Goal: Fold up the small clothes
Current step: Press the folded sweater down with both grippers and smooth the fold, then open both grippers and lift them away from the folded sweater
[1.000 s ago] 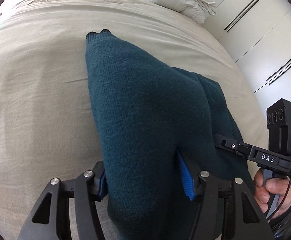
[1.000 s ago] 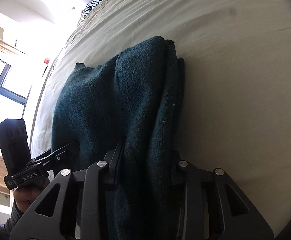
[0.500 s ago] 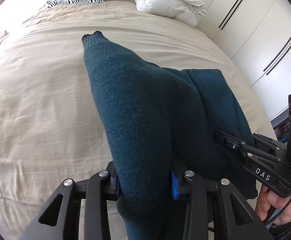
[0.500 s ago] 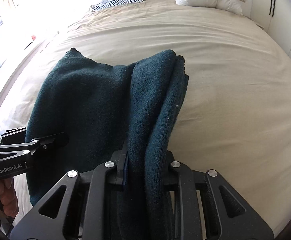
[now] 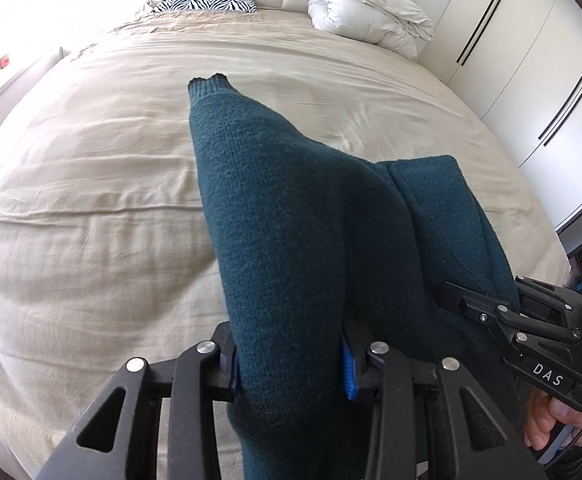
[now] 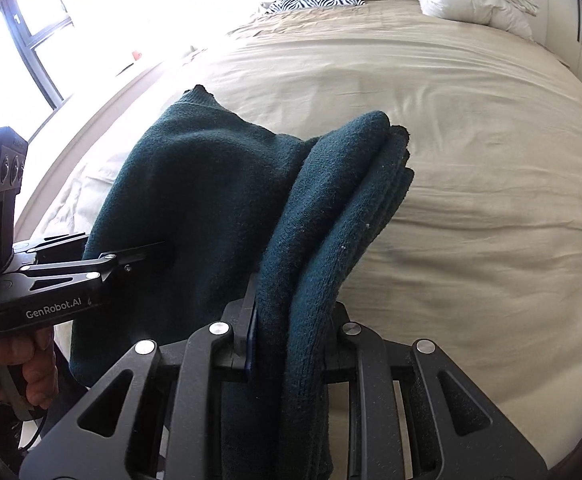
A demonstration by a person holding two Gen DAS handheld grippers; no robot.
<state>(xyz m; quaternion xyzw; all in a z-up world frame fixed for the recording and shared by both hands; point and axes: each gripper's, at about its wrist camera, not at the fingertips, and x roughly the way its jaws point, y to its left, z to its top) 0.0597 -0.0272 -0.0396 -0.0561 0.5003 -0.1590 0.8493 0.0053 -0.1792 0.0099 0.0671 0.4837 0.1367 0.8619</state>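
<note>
Left wrist view. Item: my left gripper [image 5: 291, 364], jaws clamped on a thick bunch of the dark teal knit sweater [image 5: 291, 216]. The garment runs forward from my grip, its ribbed cuff or hem end [image 5: 207, 82] pointing up the beige bed sheet [image 5: 91, 200]. A second ago the sheet filled this view; now the headboard, the zebra-print pillow [image 5: 205, 3] and the rolled white duvet [image 5: 371, 20] show, so I judge the sweater lifted higher off the bed. My right gripper [image 5: 487, 312] enters from the right, its fingertips at the cloth.

Right wrist view. Item: my right gripper [image 6: 287, 344], pinched narrow on a stacked, several-layer fold of the same sweater [image 6: 331, 208]. The left gripper [image 6: 139, 258] bites the neighbouring edge. The bed was close a second ago; now the window [image 6: 31, 36] shows.

Judgement: both near edges held and raised, ready to be carried forward and laid down as the next fold.
</note>
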